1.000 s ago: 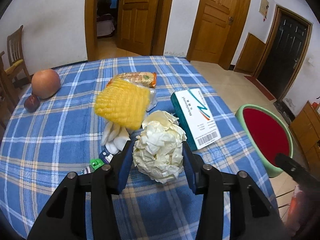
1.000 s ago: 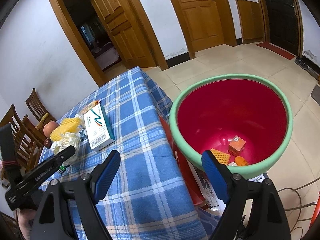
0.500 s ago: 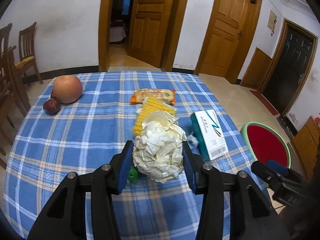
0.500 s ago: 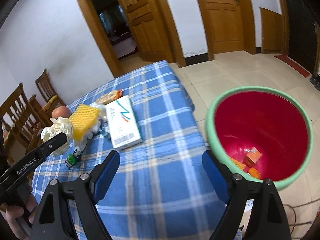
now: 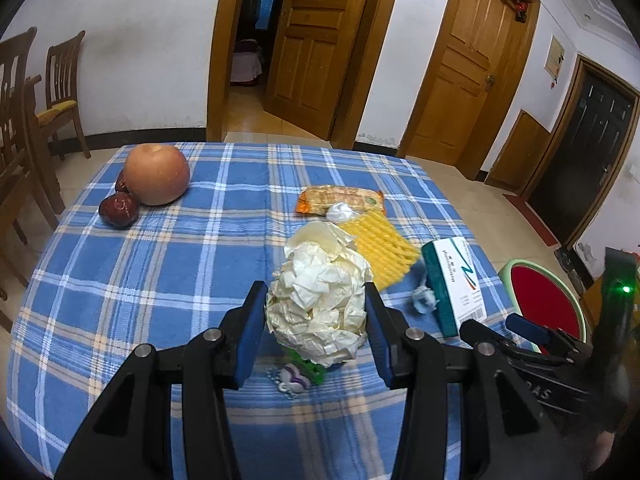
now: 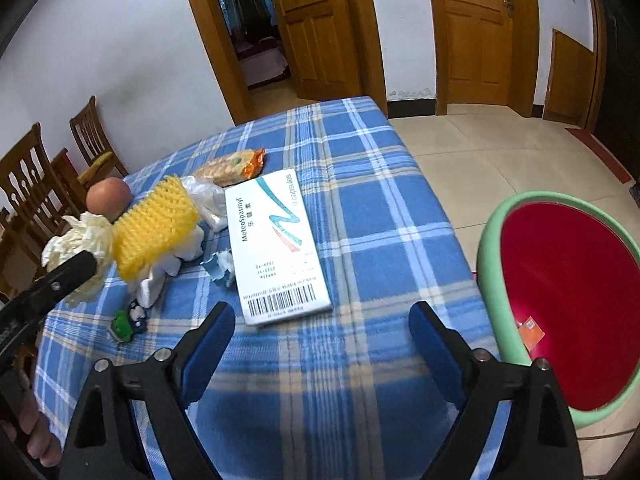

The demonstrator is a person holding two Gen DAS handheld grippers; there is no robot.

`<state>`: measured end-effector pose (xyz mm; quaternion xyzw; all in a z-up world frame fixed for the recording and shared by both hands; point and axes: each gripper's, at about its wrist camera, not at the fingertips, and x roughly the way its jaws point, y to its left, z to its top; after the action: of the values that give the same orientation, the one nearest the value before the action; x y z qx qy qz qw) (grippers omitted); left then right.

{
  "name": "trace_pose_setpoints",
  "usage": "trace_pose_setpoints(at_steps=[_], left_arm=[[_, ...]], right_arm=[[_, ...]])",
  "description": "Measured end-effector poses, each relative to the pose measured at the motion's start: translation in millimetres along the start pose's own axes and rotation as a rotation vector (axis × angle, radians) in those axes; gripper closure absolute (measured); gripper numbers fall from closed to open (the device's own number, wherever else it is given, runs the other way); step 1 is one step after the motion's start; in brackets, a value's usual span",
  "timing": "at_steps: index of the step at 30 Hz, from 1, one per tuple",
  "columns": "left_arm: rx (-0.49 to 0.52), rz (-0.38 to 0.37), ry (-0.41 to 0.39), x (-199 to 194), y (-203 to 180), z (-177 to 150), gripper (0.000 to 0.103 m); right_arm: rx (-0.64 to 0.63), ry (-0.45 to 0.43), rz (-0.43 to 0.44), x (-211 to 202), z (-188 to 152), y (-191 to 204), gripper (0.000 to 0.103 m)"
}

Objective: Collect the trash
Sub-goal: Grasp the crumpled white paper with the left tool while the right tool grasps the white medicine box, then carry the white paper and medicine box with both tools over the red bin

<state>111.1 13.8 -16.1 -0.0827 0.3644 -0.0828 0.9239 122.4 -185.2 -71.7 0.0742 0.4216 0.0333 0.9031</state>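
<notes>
My left gripper point(image 5: 316, 316) is shut on a crumpled cream paper ball point(image 5: 320, 300), held above the blue checked table point(image 5: 168, 280). In the right wrist view that ball point(image 6: 80, 236) shows at the left edge. My right gripper point(image 6: 320, 314) hovers over the table's near edge. Its jaws are opening, and no pad touches anything. Just ahead of it lies a white and green medicine box point(image 6: 276, 248). A yellow foam net point(image 6: 154, 228), a snack wrapper point(image 6: 234, 164) and a small crumpled wrapper point(image 6: 220, 266) lie beyond. The green-rimmed red bin point(image 6: 492, 248) stands on the floor to the right.
An apple point(image 5: 156, 174) and a dark red fruit point(image 5: 118, 208) sit at the table's far left. A small green and white wrapper point(image 5: 298, 372) lies under the held ball. Wooden chairs point(image 5: 60, 92) stand to the left. Tiled floor and doors lie beyond.
My left gripper has carried the paper ball back from the pile, which now lies farther ahead. The right gripper swung from over the bin to the table, and its jaws widened a little.
</notes>
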Motion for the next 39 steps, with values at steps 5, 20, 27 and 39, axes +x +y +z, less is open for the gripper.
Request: trace_pose_setpoints(at_steps=[5, 20, 27, 39], left_arm=[[-0.028, -0.043, -0.006, -3, 13, -1, 0.056], [-0.05, -0.131, 0.013, -1, 24, -4, 0.056], [-0.039, -0.115, -0.004, -10, 15, -2, 0.056], [0.006, -0.158, 0.003, -29, -21, -1, 0.056]], right_arm=[[-0.006, -0.002, -0.037, 10, 4, 5, 0.012], [-0.01, -0.013, -0.073, 8, 1, 16, 0.049], [-0.016, -0.045, -0.037, -16, -7, 15, 0.049], [0.028, -0.109, -0.001, -63, -21, -3, 0.049]])
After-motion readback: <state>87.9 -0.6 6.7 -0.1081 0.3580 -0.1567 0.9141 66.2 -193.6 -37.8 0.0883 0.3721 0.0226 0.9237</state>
